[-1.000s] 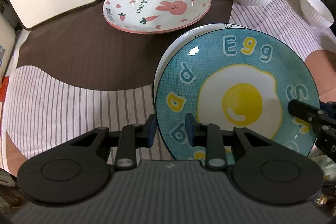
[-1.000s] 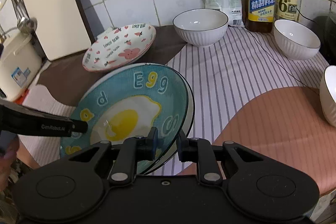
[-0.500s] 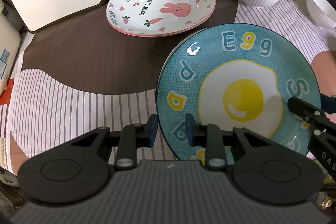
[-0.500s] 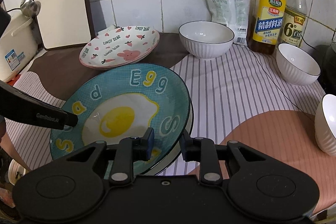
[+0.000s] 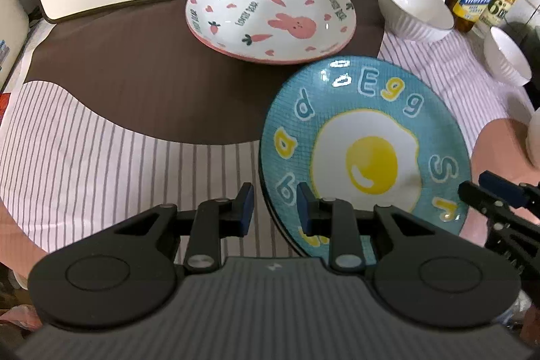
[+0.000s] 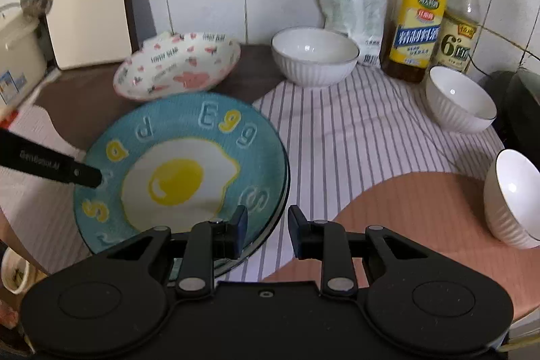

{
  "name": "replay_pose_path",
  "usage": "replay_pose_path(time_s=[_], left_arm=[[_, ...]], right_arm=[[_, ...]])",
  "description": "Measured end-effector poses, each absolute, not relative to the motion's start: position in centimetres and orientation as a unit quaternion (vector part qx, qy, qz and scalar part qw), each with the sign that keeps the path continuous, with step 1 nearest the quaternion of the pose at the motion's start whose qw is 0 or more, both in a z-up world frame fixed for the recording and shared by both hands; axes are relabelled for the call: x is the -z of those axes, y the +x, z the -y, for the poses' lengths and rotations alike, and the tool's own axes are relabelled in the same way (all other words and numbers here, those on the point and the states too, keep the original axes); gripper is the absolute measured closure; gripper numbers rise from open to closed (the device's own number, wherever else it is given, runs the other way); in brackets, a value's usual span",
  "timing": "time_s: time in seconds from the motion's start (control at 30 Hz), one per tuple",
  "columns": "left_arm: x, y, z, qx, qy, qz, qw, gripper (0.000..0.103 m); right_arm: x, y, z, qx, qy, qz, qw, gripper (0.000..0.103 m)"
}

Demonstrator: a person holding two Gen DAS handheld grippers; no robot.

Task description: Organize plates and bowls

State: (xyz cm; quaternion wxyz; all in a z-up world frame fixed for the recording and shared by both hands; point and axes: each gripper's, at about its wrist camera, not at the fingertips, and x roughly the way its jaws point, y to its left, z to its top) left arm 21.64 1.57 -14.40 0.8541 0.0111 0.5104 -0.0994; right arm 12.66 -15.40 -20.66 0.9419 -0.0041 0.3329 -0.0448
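Since a second ago the egg plate (image 5: 364, 144) has settled flat, now hiding the white plate it covers, and the right hand-held gripper (image 6: 266, 226) has spread its jaws off the rim. The stack lies on the striped cloth of the surface (image 5: 101, 137), just in front of the bunny plate (image 5: 270, 12), their rims nearly touching. The left hand-held gripper (image 5: 275, 208) straddles the stack's near-left rim; its pads do not look pressed on, so I judge it loose. The right one's jaws stand apart over the opposite rim, clamping nothing. Three white bowls (image 6: 314, 56) stand well apart toward the wall. These plates are stiff, glazed, slippery and chip easily; I'd pinch the raised rim, one jaw above and one beneath, and lift level.
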Motion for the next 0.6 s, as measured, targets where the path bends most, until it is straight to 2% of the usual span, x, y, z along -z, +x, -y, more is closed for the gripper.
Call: replay_pose_path(time_s=[0.2,0.33,0.43,0.47,0.6], left_arm=[[11.2,21.5,-3.6,0.116,-0.011,-0.488,0.865,0.076],[10.2,21.7,-4.3,0.122,0.007,-0.455,0.882,0.071],[10.2,22.3,-5.1,0.124,0.011,-0.440,0.889,0.067],[10.2,22.6,-5.5,0.125,0.009,-0.431,0.894,0.063],[10.0,24.1,-6.7,0.129,0.000,-0.409,0.903,0.059]], right_arm=[[17.1,12.5,16.0,-0.008,0.032,-0.291,0.956,0.071],[15.3,13.3,15.8,-0.060,0.046,-0.269,0.960,0.071],[15.3,14.2,15.4,-0.080,0.049,-0.262,0.960,0.066],[15.4,14.8,15.1,-0.085,0.041,-0.260,0.961,0.064],[15.8,17.4,14.8,-0.102,0.031,-0.255,0.961,0.057]])
